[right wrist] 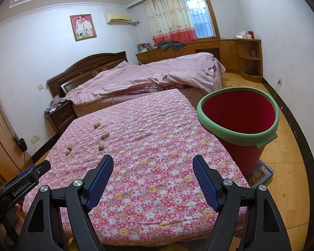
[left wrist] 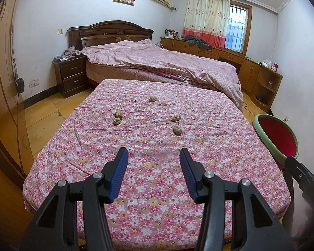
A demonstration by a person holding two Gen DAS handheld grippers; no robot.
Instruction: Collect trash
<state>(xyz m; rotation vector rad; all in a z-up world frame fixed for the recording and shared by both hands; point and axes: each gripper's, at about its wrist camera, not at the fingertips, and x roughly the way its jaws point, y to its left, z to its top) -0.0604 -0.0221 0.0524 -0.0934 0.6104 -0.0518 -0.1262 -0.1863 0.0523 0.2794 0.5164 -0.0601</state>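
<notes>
Both pairs of jaws are shown spread wide and empty: the left gripper and the right gripper are held above the near part of a table covered by a flowered cloth. Farther out, five peanut shells are seen on the cloth — a touching pair to the left, one farthest off, and two to the right, slightly apart from each other. A red bin with a green rim is seen standing just beside the table's right edge; its visible inner wall appears bare, its bottom being hidden. Risk is judged as follows: a light, rounded shell may be squeezed out sideways or crushed by the pads; loose cloth may be pinched along with it — and a shell released short of the rim would land on the floor.
</notes>
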